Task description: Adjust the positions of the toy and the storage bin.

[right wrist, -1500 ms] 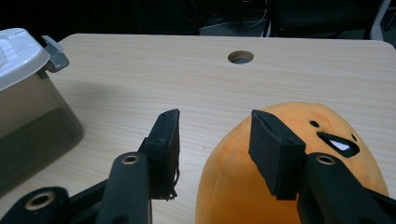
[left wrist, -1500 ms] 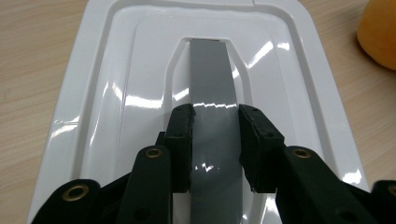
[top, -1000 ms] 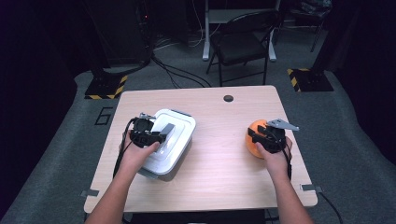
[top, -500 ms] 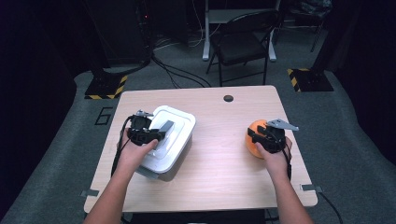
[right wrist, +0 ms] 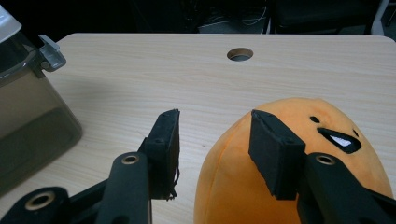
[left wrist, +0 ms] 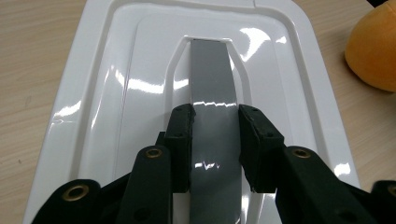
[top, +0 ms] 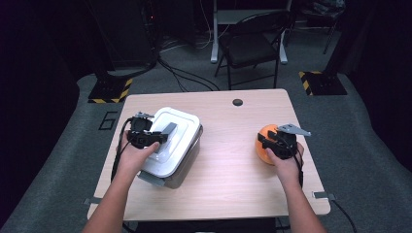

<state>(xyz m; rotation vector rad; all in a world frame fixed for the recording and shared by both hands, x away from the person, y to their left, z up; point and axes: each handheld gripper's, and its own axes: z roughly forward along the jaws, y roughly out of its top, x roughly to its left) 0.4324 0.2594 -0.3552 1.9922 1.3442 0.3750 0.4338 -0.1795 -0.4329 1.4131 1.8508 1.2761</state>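
The table [top: 218, 194] occupies the centre of the high view. The lidded container [top: 172, 145] stands on its left half, the handle [left wrist: 212, 116] lying along the lid's middle. The plush toy [top: 265, 143] rests on the table at centre right, well apart from the container. The chair [top: 252, 43] stands behind the table, at upper centre

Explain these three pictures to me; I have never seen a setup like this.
A person at a light wooden table holds a hand-held two-fingered black tool in each hand. One picture looks down from above; the other two come from cameras riding on each tool. The left gripper clamps the grey handle strip on the glossy white lid of a smoky plastic box. The right gripper is at a round orange plush toy with a face: one finger lies on it, the other stands beside it, so no grip yet.
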